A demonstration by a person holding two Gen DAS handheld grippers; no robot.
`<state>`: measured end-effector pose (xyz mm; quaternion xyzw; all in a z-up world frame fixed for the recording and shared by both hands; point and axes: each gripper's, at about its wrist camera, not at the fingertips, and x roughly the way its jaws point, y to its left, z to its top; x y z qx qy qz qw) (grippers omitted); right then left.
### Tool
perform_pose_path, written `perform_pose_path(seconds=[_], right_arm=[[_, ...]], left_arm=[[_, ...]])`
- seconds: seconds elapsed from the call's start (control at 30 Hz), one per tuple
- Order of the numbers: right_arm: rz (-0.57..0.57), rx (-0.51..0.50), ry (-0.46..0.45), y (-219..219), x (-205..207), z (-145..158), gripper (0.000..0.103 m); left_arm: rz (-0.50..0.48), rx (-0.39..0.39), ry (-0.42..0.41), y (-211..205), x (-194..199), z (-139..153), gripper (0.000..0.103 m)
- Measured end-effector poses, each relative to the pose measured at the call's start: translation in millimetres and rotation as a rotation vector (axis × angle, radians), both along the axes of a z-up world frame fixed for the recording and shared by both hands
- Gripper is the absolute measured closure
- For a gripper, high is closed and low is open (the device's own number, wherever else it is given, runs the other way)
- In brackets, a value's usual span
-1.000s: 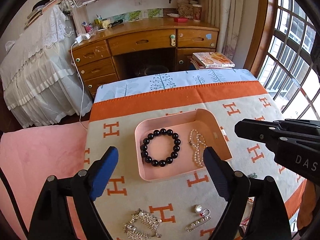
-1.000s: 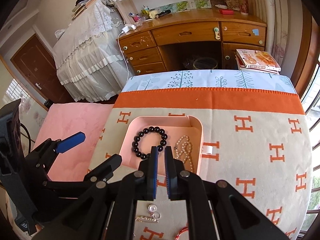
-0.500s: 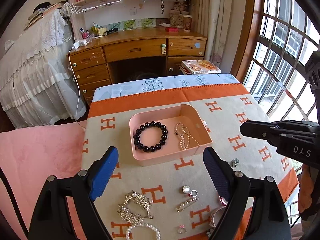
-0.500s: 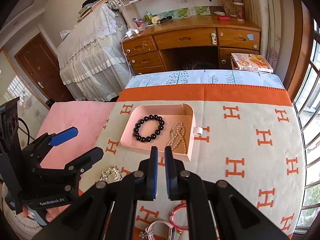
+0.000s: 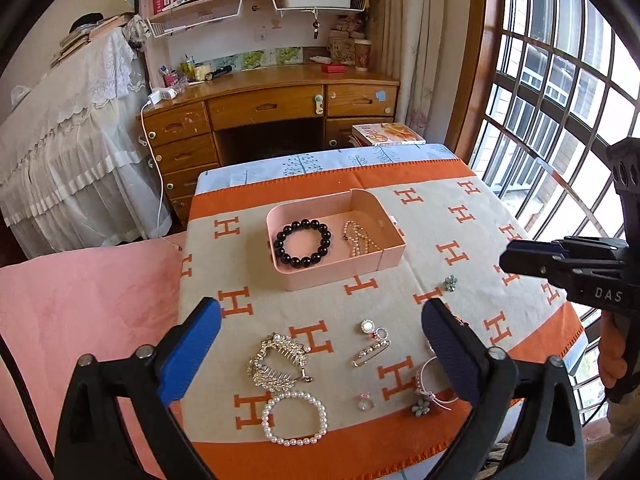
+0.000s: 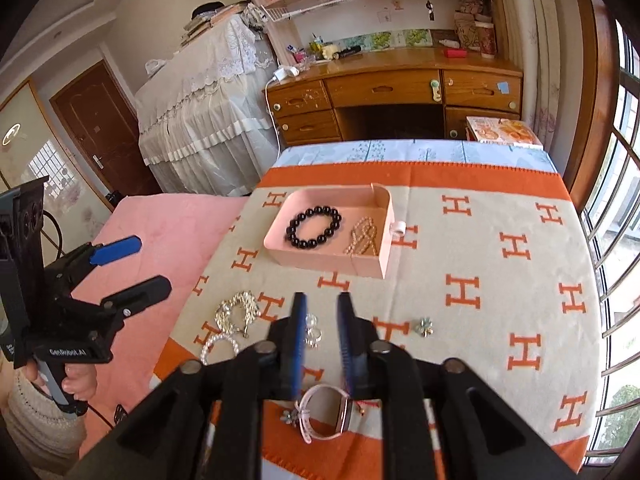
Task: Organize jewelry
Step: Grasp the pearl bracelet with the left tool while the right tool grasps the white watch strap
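Note:
A pink tray (image 5: 384,258) (image 6: 380,266) on the orange-and-beige cloth holds a black bead bracelet (image 5: 303,243) (image 6: 314,227) and a pearl necklace (image 5: 359,239) (image 6: 363,237). Nearer lie a silver hair comb (image 5: 276,362) (image 6: 237,309), a white pearl bracelet (image 5: 294,417) (image 6: 219,345), a brooch pin (image 5: 371,352), a small ring (image 5: 365,402), a flower stud (image 5: 450,283) (image 6: 424,326) and a pink watch (image 6: 324,412) (image 5: 426,380). My left gripper (image 5: 320,352) is open above the near jewelry. My right gripper (image 6: 322,344) is slightly open and empty above the watch.
The table ends just behind the loose jewelry at the near edge. A pink bed (image 5: 80,312) lies to the left. A wooden desk (image 5: 272,108) stands beyond the table. A barred window (image 5: 560,120) is at the right.
Both grippers have pulled back and up from the tray, bringing the near jewelry into view. The right gripper's jaws have parted slightly.

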<state>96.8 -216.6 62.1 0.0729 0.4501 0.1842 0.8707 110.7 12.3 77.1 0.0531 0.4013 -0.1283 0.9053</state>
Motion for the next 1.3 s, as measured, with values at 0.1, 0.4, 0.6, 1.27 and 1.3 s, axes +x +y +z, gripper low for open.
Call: perform_pose_path(seconds=[0.1, 0.4, 0.6, 1.27, 1.3], right_arm=[[-0.018, -0.033, -0.034, -1.1, -13.9, -11.9, 0.057], [0.019, -0.063, 0.154, 2.0, -31.7, -83.2, 0.057], [0.128, -0.133, 0.169, 17.7, -46.2, -108.6, 0.057], [0.5, -0.327, 0.239, 81.2, -52.1, -143.4, 0.085], [0.507, -0.336, 0.222, 81.9, -51.6, -142.5, 0.088]], left_arm=[[0.036, 0.003, 0.027, 12.4, -4.4, -15.3, 0.0], [0.158, -0.02, 0.203, 66.4, -8.1, -98.7, 0.0], [0.2, -0.051, 0.336, 91.6, -12.3, -158.3, 0.009], [0.123, 0.057, 0.372, 65.5, 7.3, -190.3, 0.023], [0.123, 0.056, 0.375, 66.0, 8.0, -190.1, 0.023]])
